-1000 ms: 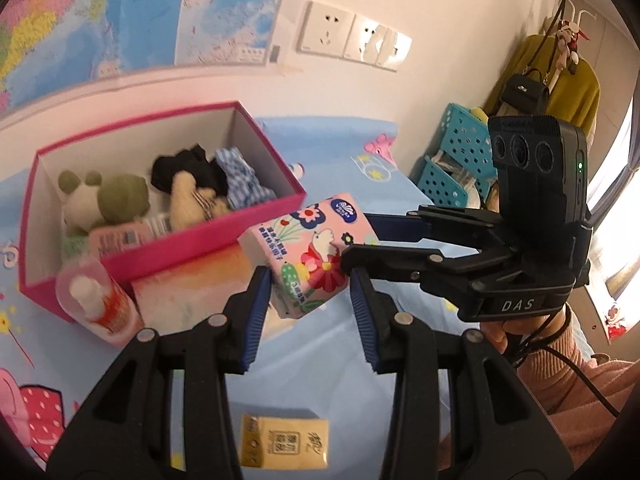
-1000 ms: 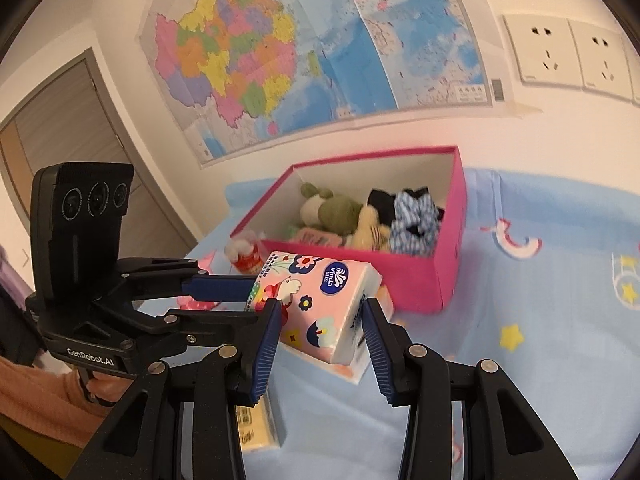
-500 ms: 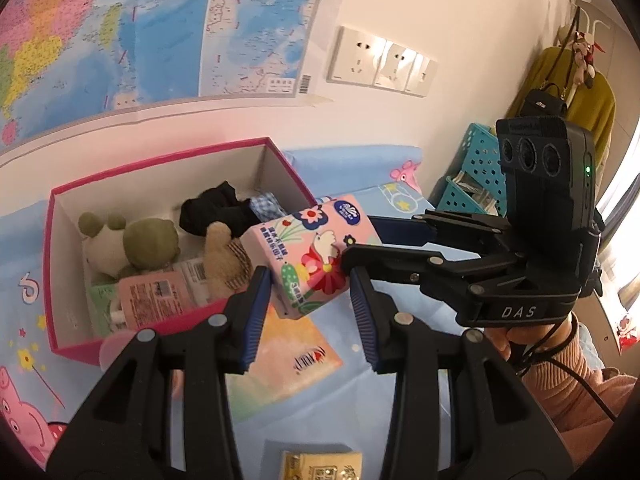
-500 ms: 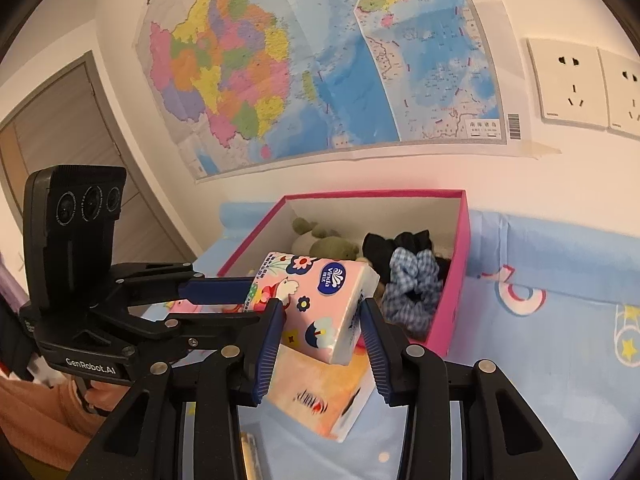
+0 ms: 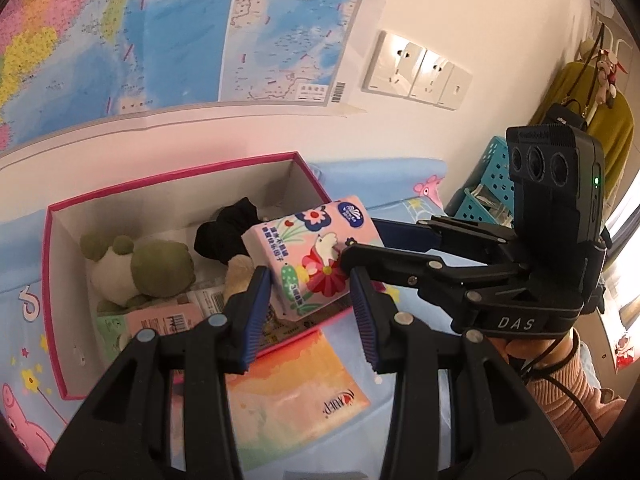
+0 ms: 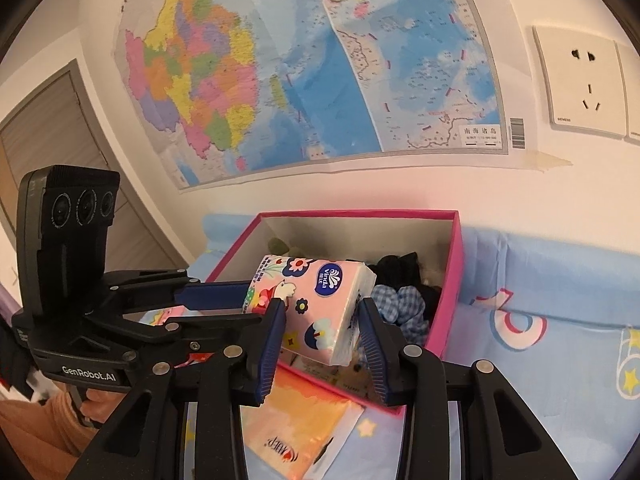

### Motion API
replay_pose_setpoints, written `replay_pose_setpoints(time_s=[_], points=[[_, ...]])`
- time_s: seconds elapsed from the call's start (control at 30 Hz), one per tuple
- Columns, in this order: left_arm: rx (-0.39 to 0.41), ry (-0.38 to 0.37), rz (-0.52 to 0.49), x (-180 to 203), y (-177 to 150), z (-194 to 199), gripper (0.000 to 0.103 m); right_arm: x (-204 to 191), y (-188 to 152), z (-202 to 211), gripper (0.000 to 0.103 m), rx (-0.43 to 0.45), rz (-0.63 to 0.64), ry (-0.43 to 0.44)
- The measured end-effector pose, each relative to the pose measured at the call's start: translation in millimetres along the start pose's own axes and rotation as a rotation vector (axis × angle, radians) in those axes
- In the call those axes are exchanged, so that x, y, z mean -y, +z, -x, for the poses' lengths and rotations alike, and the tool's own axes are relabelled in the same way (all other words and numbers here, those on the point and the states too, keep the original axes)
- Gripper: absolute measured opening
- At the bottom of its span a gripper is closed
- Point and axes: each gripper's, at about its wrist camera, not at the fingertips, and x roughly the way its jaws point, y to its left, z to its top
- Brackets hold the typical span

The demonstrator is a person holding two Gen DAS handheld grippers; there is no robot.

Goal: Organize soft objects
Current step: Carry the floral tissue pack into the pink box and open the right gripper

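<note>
A pink flowered tissue pack (image 5: 308, 256) (image 6: 320, 304) hangs in the air over the near edge of the open pink box (image 5: 52, 280) (image 6: 452, 280), held from two sides. My left gripper (image 5: 310, 300) (image 6: 248, 306) is shut on one end of it. My right gripper (image 6: 322, 324) (image 5: 362, 240) is shut on the other end, its blue pads pressed against the pack's sides. Inside the box lie a green frog plush (image 5: 148, 264), a black cloth (image 5: 224, 236) (image 6: 396, 268), a blue checked scrunchie (image 6: 400, 304) and a pink packet (image 5: 160, 320).
An orange tissue pack (image 5: 288, 396) (image 6: 304, 424) lies on the blue cartoon sheet (image 6: 540, 320) just in front of the box. A wall with a map (image 6: 320, 60) and sockets (image 5: 416, 76) rises behind. Blue baskets (image 5: 488, 184) stand at the right. A hand in a pink sleeve (image 5: 568, 392) holds the right gripper.
Both grippers have carried the tissue pack together toward the wall, from in front of the pink box to over its near edge. The grips look the same.
</note>
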Motion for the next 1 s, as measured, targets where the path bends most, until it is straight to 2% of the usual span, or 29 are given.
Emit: replay_pose_setpoints(time_s=[1.0], points=[[-0.043,0.049,0.050,-17,28,-41,0.042,31,21,-32,0.038,-0.031,-0.036,-0.041]])
